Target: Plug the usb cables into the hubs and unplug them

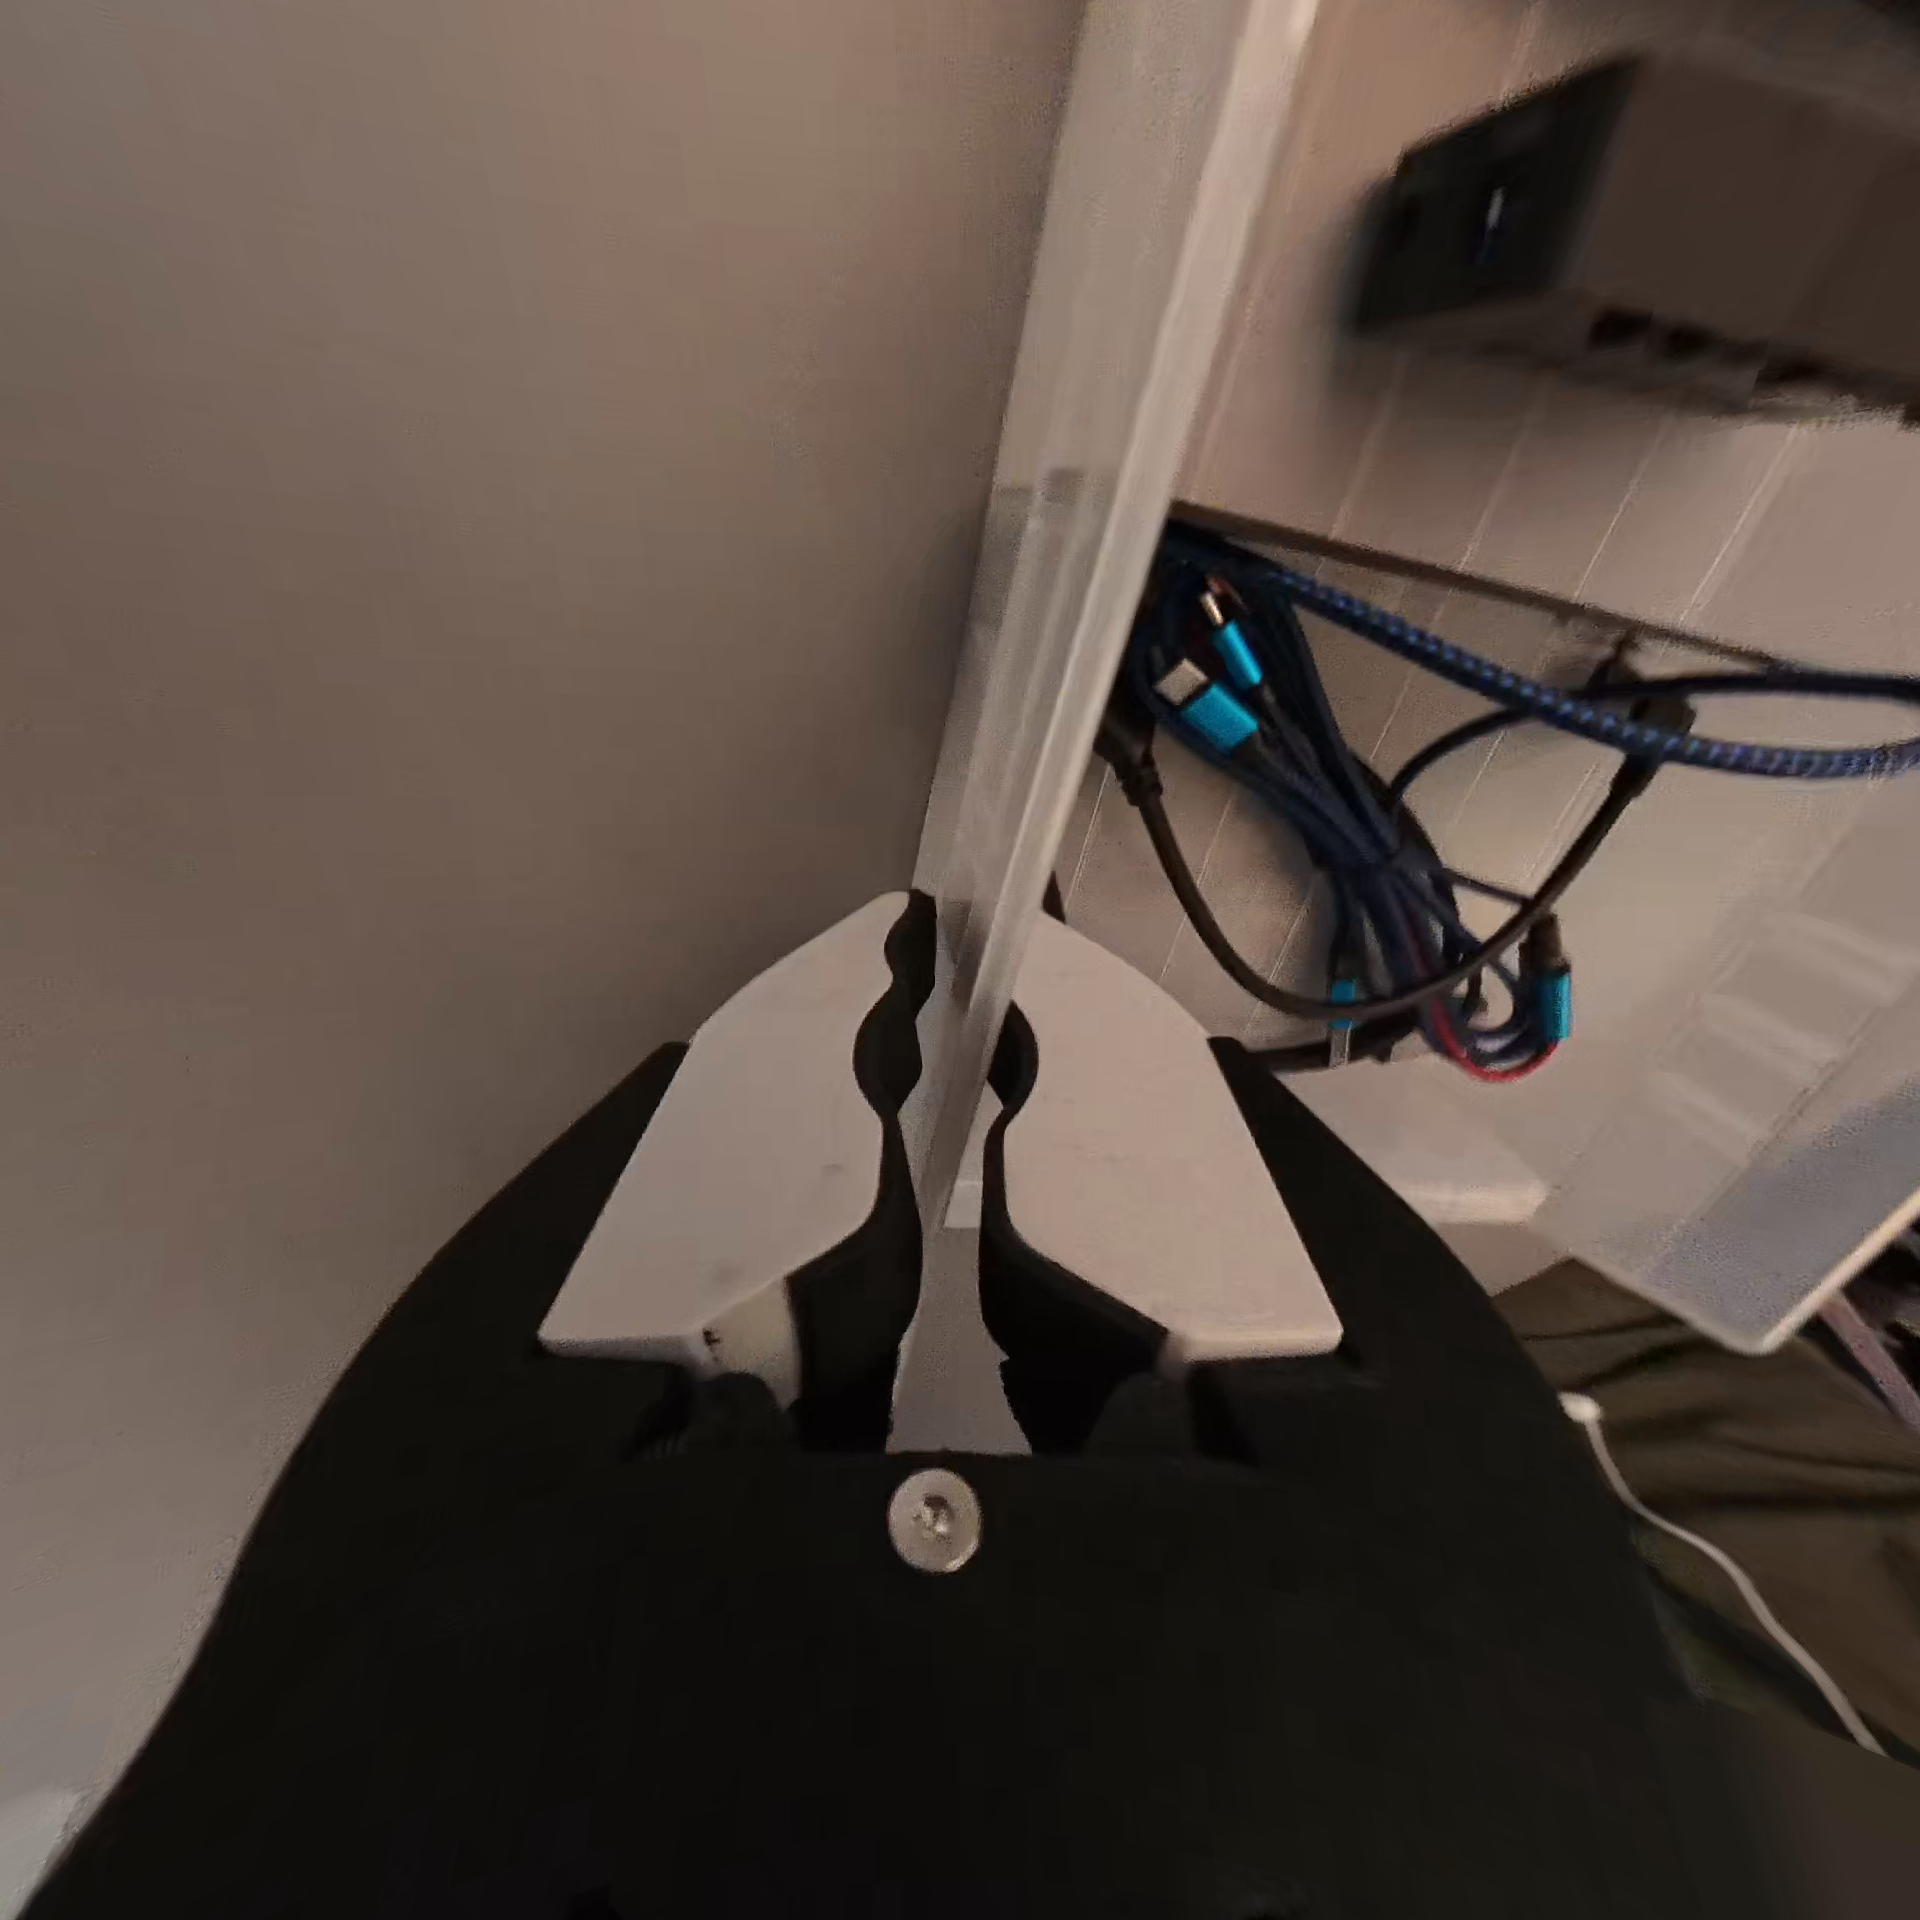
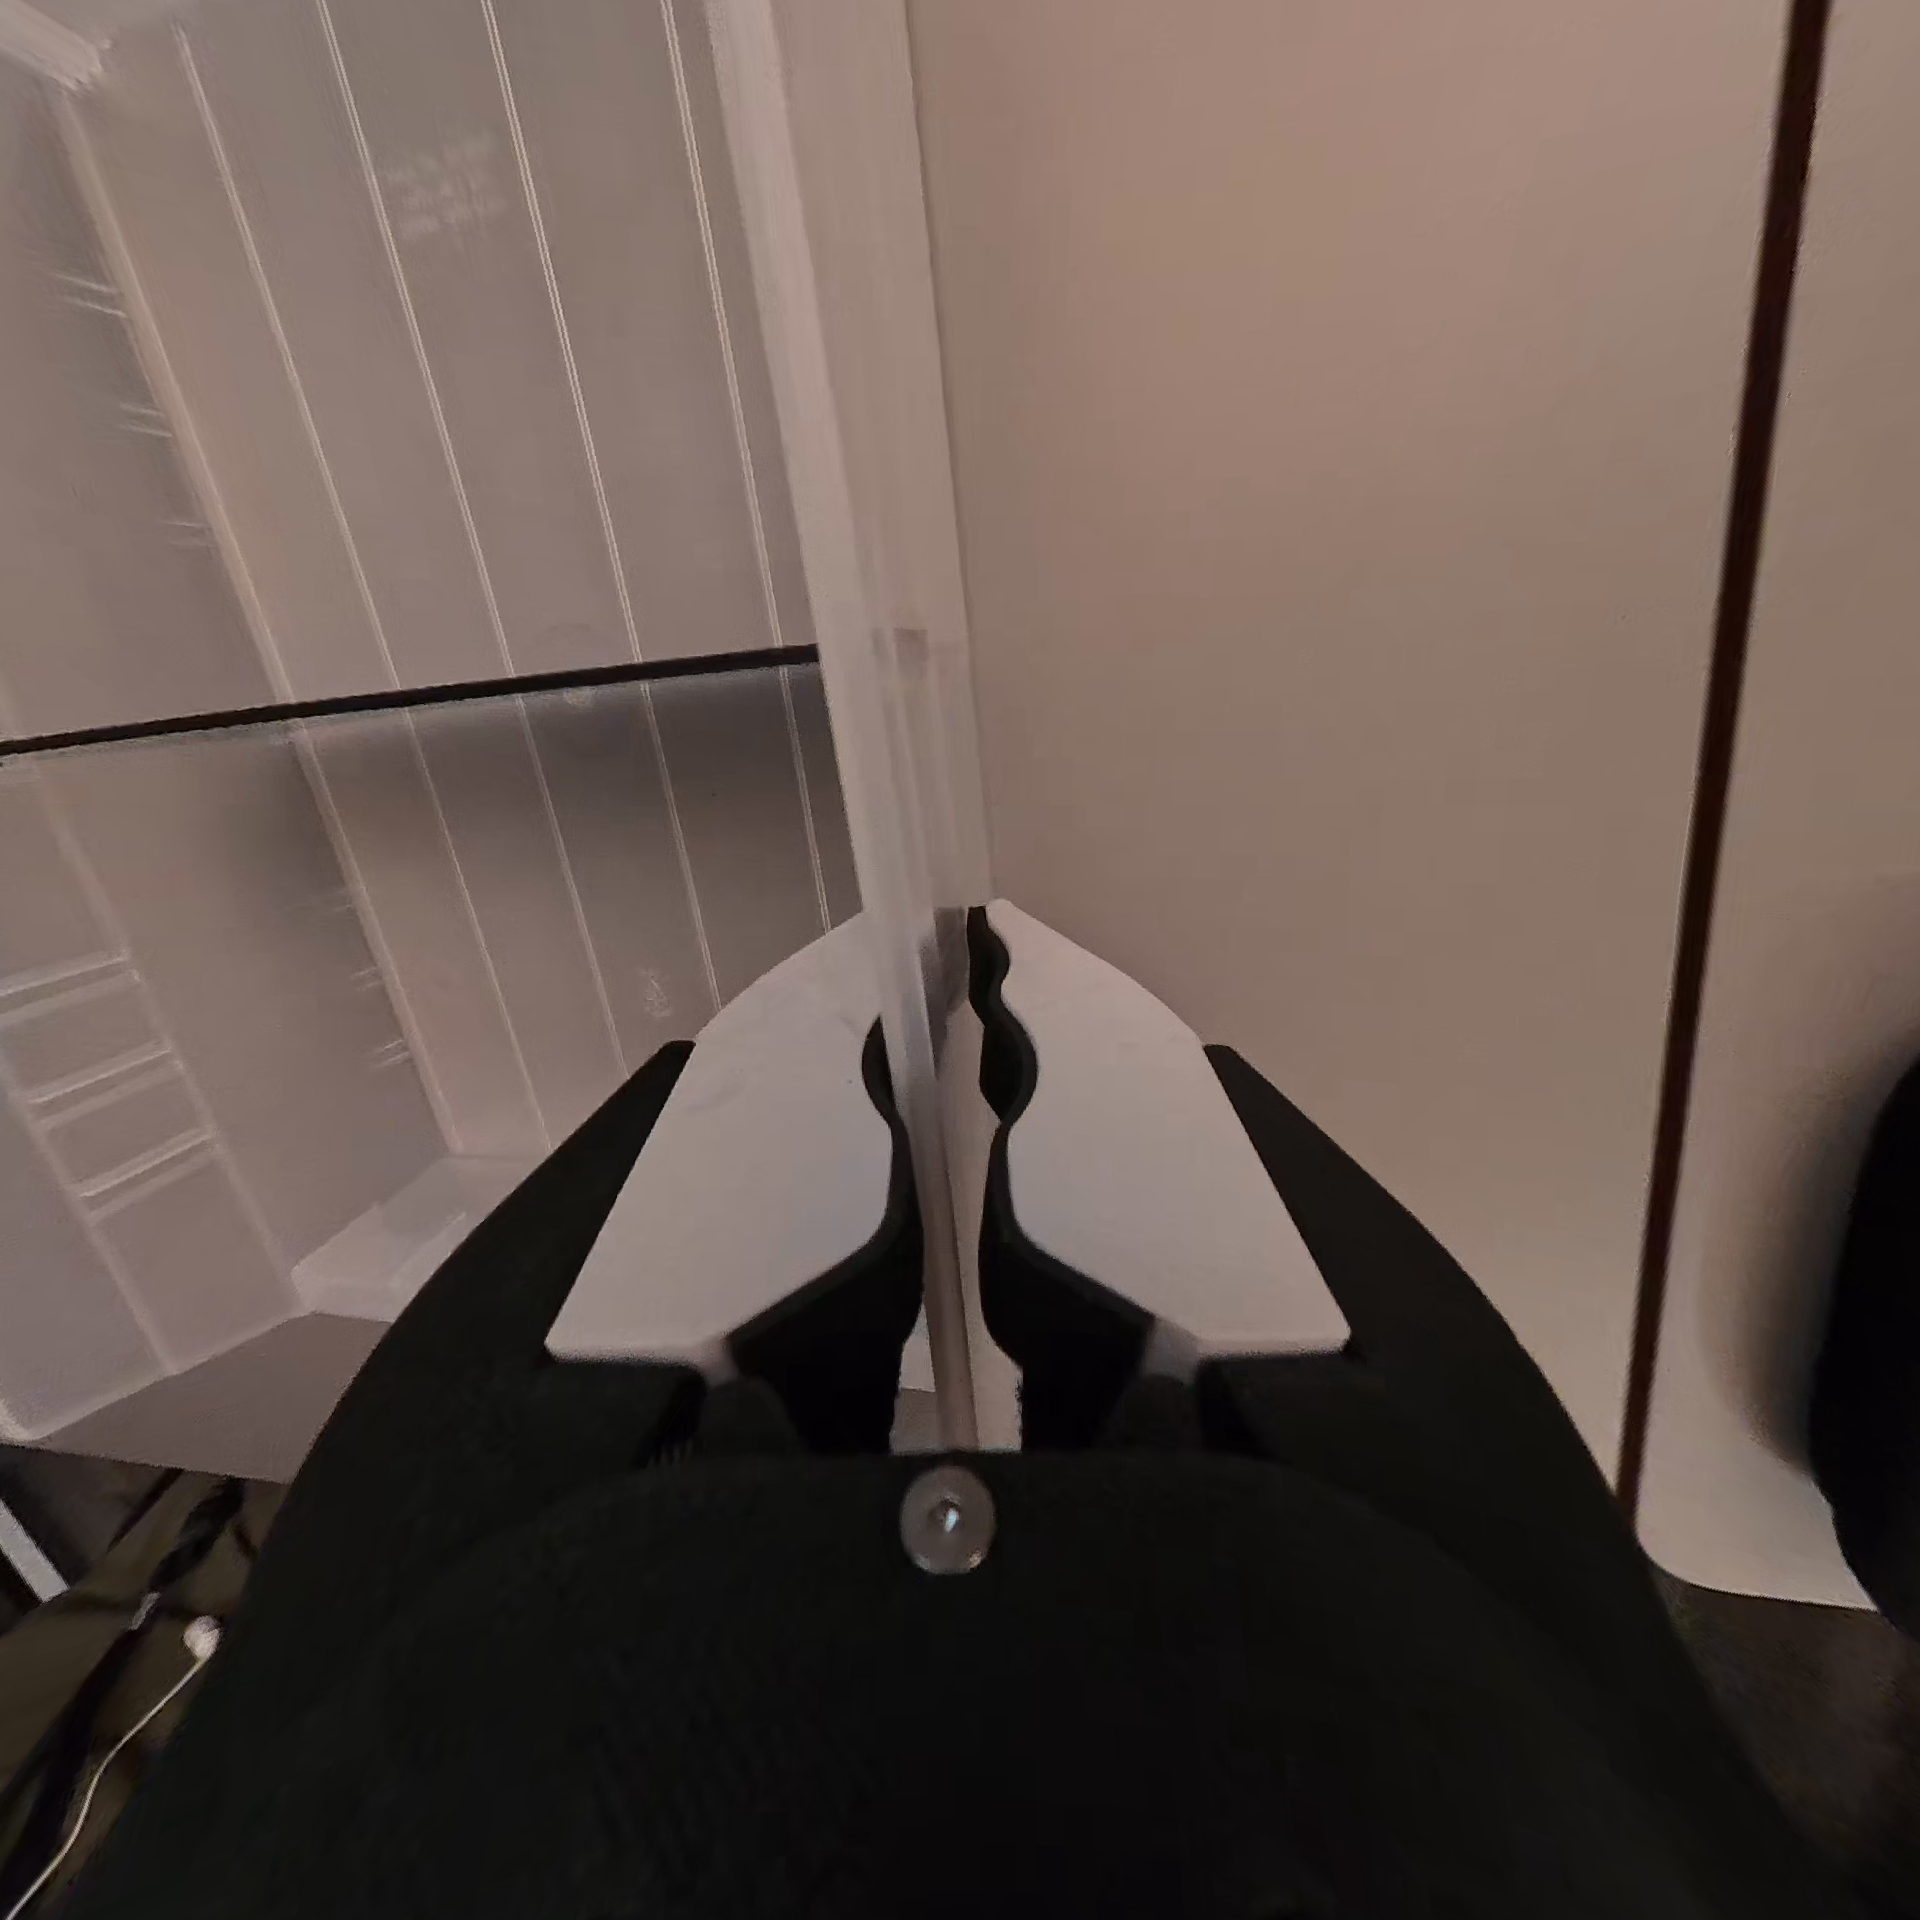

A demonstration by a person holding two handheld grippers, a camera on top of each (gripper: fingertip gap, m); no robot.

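Note:
A clear plastic bin (image 1: 1101,499) is held up and tilted, its ribbed bottom facing both cameras. My left gripper (image 1: 961,930) is shut on one thin side wall of the bin. My right gripper (image 2: 951,925) is shut on the bin's other side wall (image 2: 868,520). Inside the bin a bundle of blue braided USB cables (image 1: 1382,862) with light-blue plugs lies against the wall. A pale hub (image 1: 1621,208) with a dark port face shows blurred at the upper right of the left wrist view. No cables or hub show in the right wrist view.
A plain beige wall (image 1: 468,520) stands behind the bin. A dark vertical strip (image 2: 1725,727) runs down the wall on the right. Dark olive fabric (image 1: 1714,1455) with a thin white cable (image 1: 1704,1558) lies below. A black object (image 2: 1870,1299) sits at the right edge. The gap from one gripper's tips to the other's is roughly 60 cm.

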